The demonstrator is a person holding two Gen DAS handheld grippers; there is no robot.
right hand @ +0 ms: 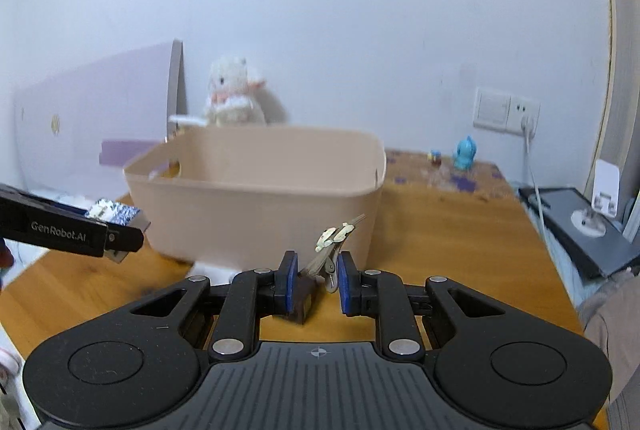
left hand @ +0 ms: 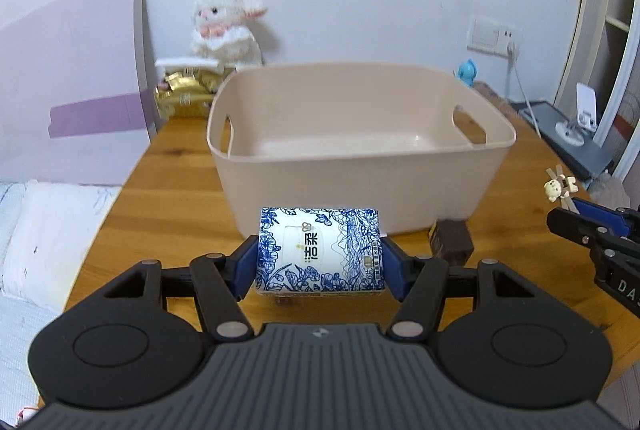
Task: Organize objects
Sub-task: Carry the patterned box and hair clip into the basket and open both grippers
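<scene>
Tissue pack (left hand: 320, 250), blue-and-white floral print, sits clamped between the blue pads of my left hand-held gripper (left hand: 319, 262), lifted a little above the wooden tabletop (left hand: 180, 165) and just in front of the near wall of the beige bin (left hand: 360, 185). The bin stands empty with cut-out handles at both ends. My right hand-held gripper (right hand: 314, 280) is closed on a small metal hair clip (right hand: 330, 250) with a cream bear-like charm at its tip; the clip leans up and to the right, toward the bin's near right corner. A dark brown little box (left hand: 450, 240) lies on the tabletop just beside the bin's base, below the right gripper. Behind the bin I see a white plush toy (left hand: 226, 25) against the wall, a gold packet (left hand: 184, 89) beside it, and a blue figurine (left hand: 466, 71) near the wall socket.
</scene>
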